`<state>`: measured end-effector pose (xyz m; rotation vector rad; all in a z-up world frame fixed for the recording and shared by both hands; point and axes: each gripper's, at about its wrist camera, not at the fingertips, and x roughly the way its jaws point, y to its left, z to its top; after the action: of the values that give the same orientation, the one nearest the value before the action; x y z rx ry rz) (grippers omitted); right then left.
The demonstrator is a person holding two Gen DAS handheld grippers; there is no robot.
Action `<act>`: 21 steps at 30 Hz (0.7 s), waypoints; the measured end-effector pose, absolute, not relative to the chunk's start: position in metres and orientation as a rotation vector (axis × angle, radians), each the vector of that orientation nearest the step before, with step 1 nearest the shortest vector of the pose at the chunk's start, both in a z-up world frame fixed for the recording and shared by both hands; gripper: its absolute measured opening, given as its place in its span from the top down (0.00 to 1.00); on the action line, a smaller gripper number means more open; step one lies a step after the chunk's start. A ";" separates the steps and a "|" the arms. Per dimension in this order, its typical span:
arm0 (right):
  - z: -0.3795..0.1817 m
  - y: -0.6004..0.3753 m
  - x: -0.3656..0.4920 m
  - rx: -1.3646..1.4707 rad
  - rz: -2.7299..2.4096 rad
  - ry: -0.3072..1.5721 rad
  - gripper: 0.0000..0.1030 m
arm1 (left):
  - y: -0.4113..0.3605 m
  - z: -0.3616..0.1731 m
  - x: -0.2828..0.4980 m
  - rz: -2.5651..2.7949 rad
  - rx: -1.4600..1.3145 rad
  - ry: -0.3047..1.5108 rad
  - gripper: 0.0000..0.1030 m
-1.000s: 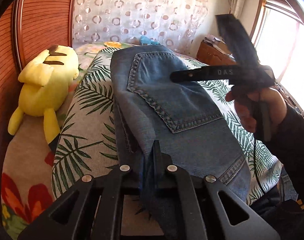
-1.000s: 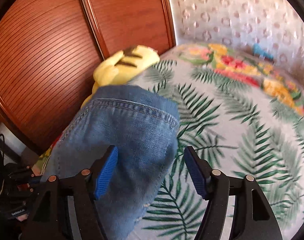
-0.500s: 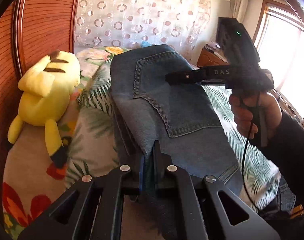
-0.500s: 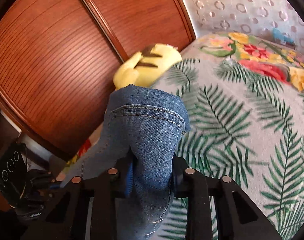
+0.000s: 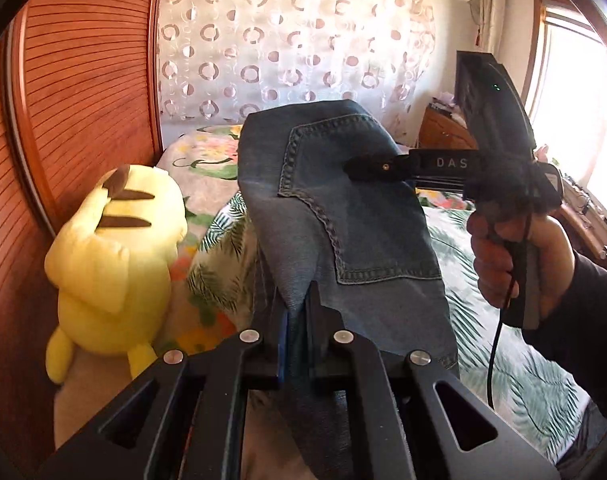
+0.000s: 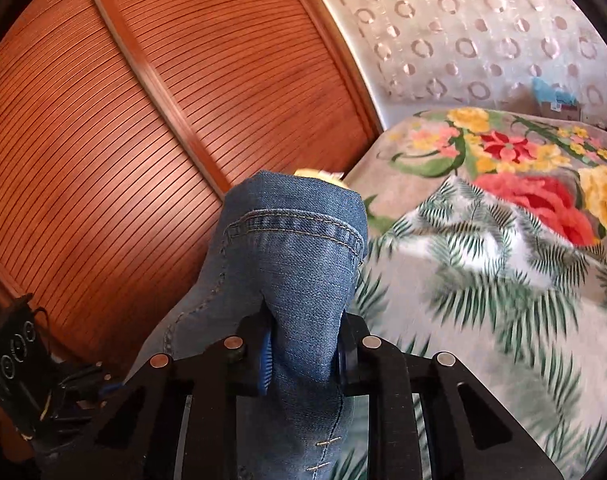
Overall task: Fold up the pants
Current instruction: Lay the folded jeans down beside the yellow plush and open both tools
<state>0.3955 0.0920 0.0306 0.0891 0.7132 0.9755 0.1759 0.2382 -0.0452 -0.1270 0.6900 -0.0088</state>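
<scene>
The blue jeans [image 5: 355, 216] are lifted above the bed, back pocket facing the left wrist view. My left gripper [image 5: 297, 316] is shut on a pinched fold of the denim at its near edge. My right gripper [image 6: 303, 352] is shut on the other end of the jeans [image 6: 299, 264], with the hemmed edge sticking up past the fingers. In the left wrist view the right gripper [image 5: 367, 168] shows side-on, held in a hand, its tip against the pocket.
A yellow plush toy [image 5: 115, 264] sits at the left by the wooden slatted panel [image 5: 75, 92]. The bed has a palm-leaf sheet [image 6: 483, 300] and a floral blanket [image 6: 523, 160]. A patterned curtain [image 5: 287, 40] hangs behind; a window [image 5: 575, 100] is at right.
My right gripper closed on the jeans' end. Both grippers raised the jeans off the bed, and both views tilted upward toward the wall and curtain.
</scene>
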 end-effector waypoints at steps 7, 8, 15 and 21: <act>-0.004 0.123 0.451 0.037 0.864 0.764 0.66 | 0.257 -0.077 0.227 -0.026 -0.125 0.779 0.92; -0.011 0.126 0.454 -0.002 0.846 0.783 0.64 | 0.255 -0.081 0.228 -0.034 -0.124 0.790 0.92; -0.012 0.126 0.459 -0.167 0.801 0.726 0.41 | 0.253 -0.093 0.225 -0.021 -0.124 0.801 0.92; -0.012 0.124 0.441 -0.206 0.718 0.655 0.41 | 0.255 -0.093 0.221 0.007 -0.151 0.791 0.90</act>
<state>0.4407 0.1244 -0.0120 -0.2061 0.6554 0.7175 0.2209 0.2550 -0.0926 -0.1508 0.7907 0.0069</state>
